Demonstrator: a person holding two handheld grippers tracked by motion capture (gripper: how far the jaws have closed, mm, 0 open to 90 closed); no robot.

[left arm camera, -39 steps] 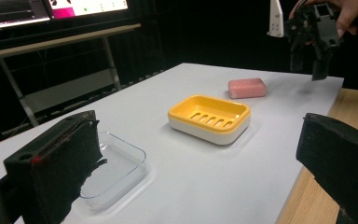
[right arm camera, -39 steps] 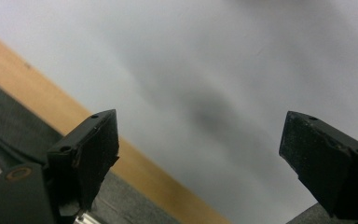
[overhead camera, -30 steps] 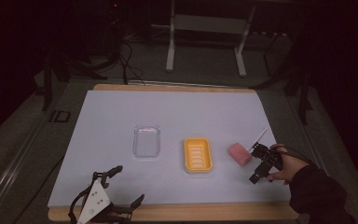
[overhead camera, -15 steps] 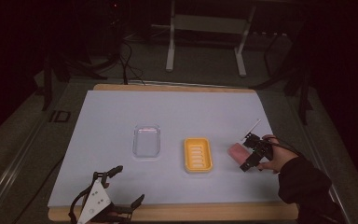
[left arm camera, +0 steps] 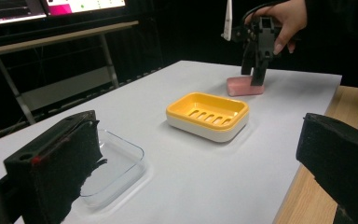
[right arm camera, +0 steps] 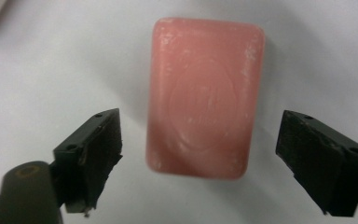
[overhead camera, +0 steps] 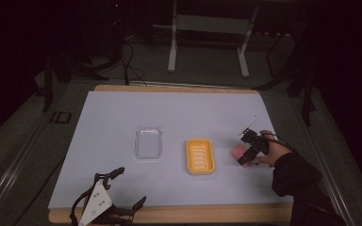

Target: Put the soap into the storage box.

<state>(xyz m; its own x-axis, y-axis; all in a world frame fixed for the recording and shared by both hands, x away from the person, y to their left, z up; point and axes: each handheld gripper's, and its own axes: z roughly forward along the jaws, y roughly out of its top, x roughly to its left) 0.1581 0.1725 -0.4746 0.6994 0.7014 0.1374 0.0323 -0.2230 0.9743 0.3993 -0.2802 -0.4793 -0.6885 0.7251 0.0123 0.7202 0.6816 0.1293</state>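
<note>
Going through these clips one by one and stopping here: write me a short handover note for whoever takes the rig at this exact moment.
Right claw: open, poised over the pink soap bar, one jaw on each side, not touching it.
Left claw: open, idle at the near edge of the table, holding nothing.
Things: soap lies flat on the table, just right of the yellow soap dish, apart from it. The dish is empty. A clear plastic tray sits left of the dish, also empty.
Done: right claw lined up on the soap.
Left: close on the soap and lift it; the dish looks like the likely destination.
</note>
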